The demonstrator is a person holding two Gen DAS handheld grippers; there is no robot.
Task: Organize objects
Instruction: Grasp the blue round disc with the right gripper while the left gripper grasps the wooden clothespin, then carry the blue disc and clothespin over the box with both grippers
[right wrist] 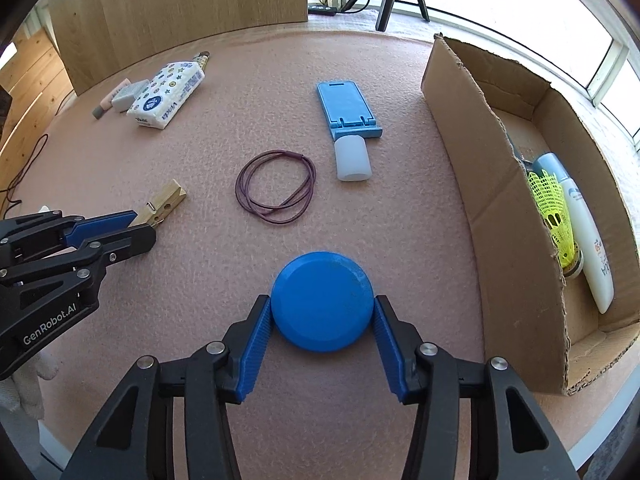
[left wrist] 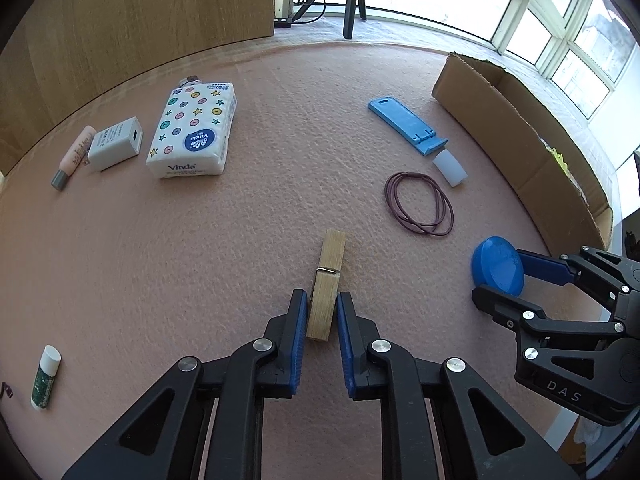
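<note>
From your left wrist view, your left hand-held gripper [left wrist: 323, 307] points down at a wooden clothespin [left wrist: 327, 288] lying on the pink bench [left wrist: 160, 264]. Its long axis runs straight away from you, in line with the fingers, and the pads touch its near end on both sides, so it looks gripped. A cardboard box [left wrist: 520, 136] stands far right.

From your right wrist view, your right hand-held gripper [right wrist: 322, 312] straddles a flat blue disc [right wrist: 322, 300] directly ahead, pads meeting its left and right edges, seemingly clamped. The box [right wrist: 480, 184] stands open just to the right, holding a yellow shuttlecock [right wrist: 554, 216] and a white bottle [right wrist: 582, 232]. This hand is nearer the box.
</note>
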